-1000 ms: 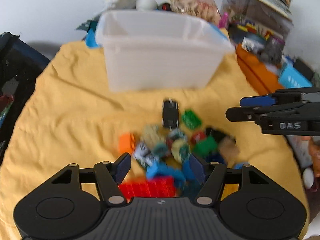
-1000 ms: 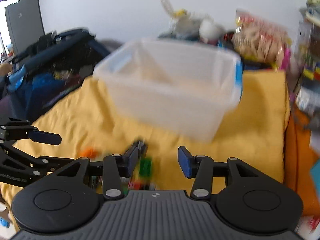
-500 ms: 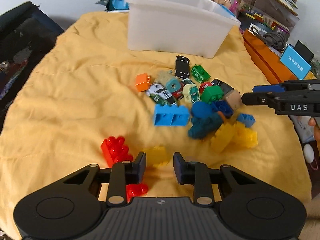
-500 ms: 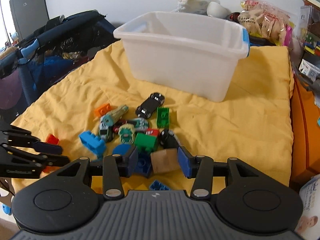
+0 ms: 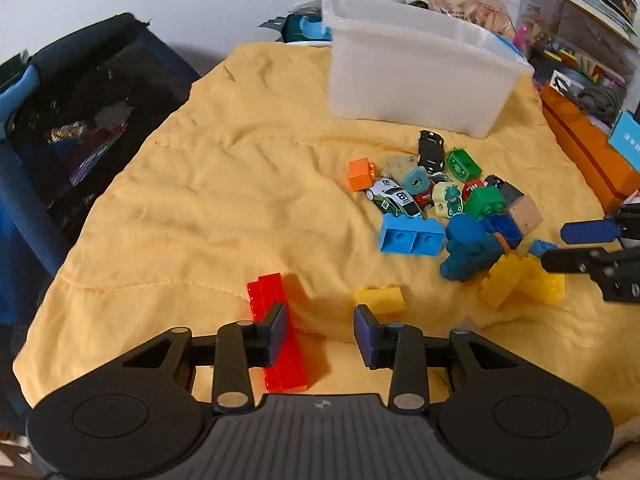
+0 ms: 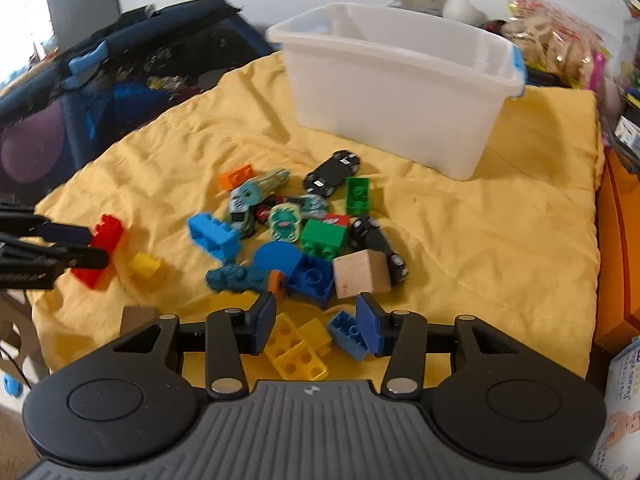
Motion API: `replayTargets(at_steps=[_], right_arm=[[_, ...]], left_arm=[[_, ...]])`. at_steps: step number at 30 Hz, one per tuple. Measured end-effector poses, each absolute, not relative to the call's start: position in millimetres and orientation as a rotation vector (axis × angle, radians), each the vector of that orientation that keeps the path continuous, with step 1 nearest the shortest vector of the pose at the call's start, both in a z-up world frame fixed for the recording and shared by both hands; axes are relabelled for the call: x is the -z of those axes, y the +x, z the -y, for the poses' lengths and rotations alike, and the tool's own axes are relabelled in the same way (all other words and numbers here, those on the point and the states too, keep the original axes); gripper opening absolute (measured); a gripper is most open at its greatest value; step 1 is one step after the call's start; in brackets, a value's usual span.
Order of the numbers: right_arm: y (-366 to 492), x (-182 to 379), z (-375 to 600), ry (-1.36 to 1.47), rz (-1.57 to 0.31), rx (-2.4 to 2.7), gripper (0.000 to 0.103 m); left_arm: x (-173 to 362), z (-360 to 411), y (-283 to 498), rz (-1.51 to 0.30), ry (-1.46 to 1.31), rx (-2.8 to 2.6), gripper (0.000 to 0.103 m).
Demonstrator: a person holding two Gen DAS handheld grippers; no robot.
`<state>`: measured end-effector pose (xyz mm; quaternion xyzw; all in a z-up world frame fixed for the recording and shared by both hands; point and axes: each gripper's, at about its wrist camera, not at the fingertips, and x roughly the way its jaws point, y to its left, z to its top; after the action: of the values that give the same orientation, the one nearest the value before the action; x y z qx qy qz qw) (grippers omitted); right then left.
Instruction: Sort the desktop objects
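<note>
A heap of toy bricks and small cars [image 5: 436, 204] lies on a yellow quilt [image 5: 224, 200], in front of a white plastic bin [image 5: 416, 80]. My left gripper [image 5: 320, 330] is open and empty, low over the quilt's near edge, with a red brick [image 5: 276, 332] by its left finger and a small yellow brick [image 5: 380, 299] just ahead of its right finger. My right gripper [image 6: 316, 326] is open and empty, above yellow bricks [image 6: 298, 346] and a blue brick [image 6: 347, 332]. A wooden cube [image 6: 360, 274] and a dark blue brick [image 6: 312, 280] lie just beyond it.
A dark mesh playpen [image 5: 68, 128] stands left of the quilt. Orange boxes [image 5: 588, 152] and stacked books and packets [image 5: 580, 20] crowd the right side. A plastic bag and snack packet [image 6: 548, 40] sit behind the bin [image 6: 400, 104].
Both grippers have pulled back and away from the bin over the last second. The left gripper swung left toward the red brick and its jaws opened wider. The right gripper's jaws also opened wider.
</note>
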<state>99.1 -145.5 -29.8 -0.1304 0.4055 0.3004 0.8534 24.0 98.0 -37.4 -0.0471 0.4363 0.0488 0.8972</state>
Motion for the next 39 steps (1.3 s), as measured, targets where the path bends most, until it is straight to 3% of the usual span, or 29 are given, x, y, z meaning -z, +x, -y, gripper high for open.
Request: replayTargets(at_steps=[9,17,19,22,31,35,39], right_arm=[[80,42,141,-0.334,-0.885,-0.649,0.052],[79,38,149,-0.348,-0.865,-0.634,0.052],[76,39,147,-0.39,-0.851,-0.648,0.049],[71,43,140,-0.461,-0.839,-0.69,0.034],[59,71,114,-0.729,-0.78,-0.684,0.024],[68,68,123,-0.652,-0.801,-0.639,0.018],[93,54,153,-0.202,-1.048,-0.781,0.018]], left_arm=[[45,-85,26,-0.928,-0.136,0.051,0.04],[13,-122,-3,-0.788,-0.178,-0.144,0.046],[26,-142,1,-0.863,-0.232,-0.209,0.043],[46,-151,6,-0.955,-0.278,-0.209,0.043],[53,-93,28,-0.988,-0.087,-0.04,0.04],[57,-89,31,-0.999,-0.091,-0.026,0.039],[59,-93,30,-1.003,-0.092,-0.033,0.039]])
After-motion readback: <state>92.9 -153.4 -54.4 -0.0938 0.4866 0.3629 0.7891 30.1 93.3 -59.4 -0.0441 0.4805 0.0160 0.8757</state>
